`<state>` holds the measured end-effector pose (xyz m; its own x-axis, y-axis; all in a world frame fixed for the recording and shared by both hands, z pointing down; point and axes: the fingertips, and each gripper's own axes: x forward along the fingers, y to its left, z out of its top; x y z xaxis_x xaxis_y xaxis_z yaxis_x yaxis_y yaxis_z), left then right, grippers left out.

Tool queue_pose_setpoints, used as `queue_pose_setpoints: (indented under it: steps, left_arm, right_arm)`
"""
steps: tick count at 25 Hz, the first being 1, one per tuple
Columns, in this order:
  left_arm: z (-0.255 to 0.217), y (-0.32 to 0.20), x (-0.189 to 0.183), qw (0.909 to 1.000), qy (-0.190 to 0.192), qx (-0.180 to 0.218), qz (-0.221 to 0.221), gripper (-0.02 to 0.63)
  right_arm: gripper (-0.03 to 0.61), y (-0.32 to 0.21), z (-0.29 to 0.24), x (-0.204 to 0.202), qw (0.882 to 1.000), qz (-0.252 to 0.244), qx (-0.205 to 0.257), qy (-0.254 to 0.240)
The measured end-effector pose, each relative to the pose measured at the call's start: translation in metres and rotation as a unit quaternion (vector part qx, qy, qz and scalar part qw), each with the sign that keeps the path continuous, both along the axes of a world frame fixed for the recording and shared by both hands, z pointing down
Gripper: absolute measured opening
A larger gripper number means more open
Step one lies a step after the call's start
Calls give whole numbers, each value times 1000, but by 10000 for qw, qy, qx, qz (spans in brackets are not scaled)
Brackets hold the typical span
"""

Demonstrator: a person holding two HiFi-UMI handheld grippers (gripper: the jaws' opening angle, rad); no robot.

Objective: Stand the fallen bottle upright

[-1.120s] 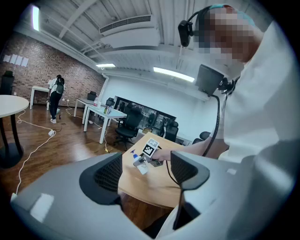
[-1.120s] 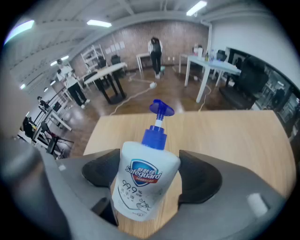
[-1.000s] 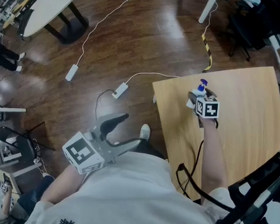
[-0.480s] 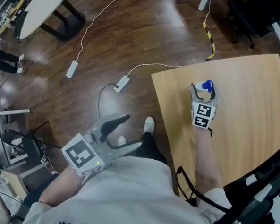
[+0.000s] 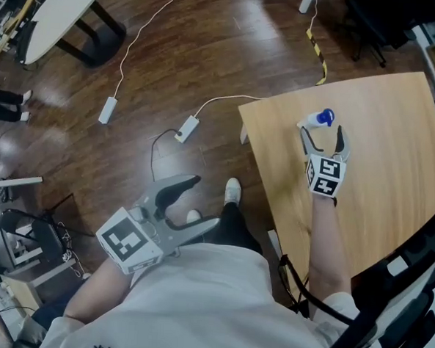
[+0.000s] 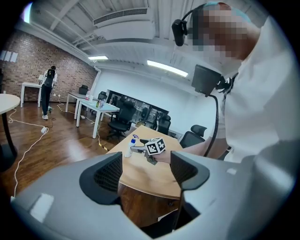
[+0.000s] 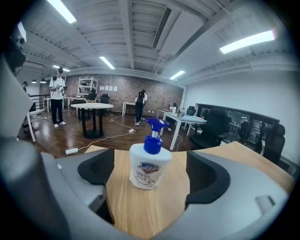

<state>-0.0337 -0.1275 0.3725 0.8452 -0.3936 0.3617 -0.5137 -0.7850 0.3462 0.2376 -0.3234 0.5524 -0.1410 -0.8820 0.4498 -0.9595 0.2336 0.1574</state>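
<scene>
A white pump bottle with a blue top (image 7: 149, 161) stands upright on the wooden table (image 5: 396, 144), near its far left corner. In the head view the bottle (image 5: 318, 120) sits just beyond the tips of my right gripper (image 5: 321, 131), which is open and touches nothing. In the right gripper view the bottle stands in the gap of my right gripper (image 7: 151, 179), free of both pads. My left gripper (image 5: 205, 200) hangs open and empty over the floor beside my body. From the left gripper view the bottle (image 6: 131, 145) shows small and far off, past my left gripper (image 6: 143, 169).
White cables with power adapters (image 5: 186, 137) lie on the dark wood floor left of the table. A round white table (image 5: 58, 13) stands at the far left. A shoe (image 5: 233, 190) is by the table's near left edge. Black chair parts (image 5: 393, 305) crowd the lower right.
My right gripper, which was round the bottle a second ago, has opened and drawn back toward me, leaving the bottle standing. The left gripper has stayed put.
</scene>
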Motion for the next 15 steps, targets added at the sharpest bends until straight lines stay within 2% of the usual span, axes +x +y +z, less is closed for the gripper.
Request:
queue_pose_setpoints:
  steps: [6, 10, 15]
  left_arm:
    - [-1, 30, -39, 9991, 256, 299, 155, 321]
    - [13, 62, -52, 9970, 451, 257, 575, 314]
    - [24, 92, -50, 9929, 403, 339, 1070, 314]
  right_arm:
    - [479, 94, -43, -20, 9999, 77, 6, -82]
    - [479, 188, -83, -39, 9991, 289, -78, -287]
    - [479, 288, -110, -75, 9965, 368, -207, -715]
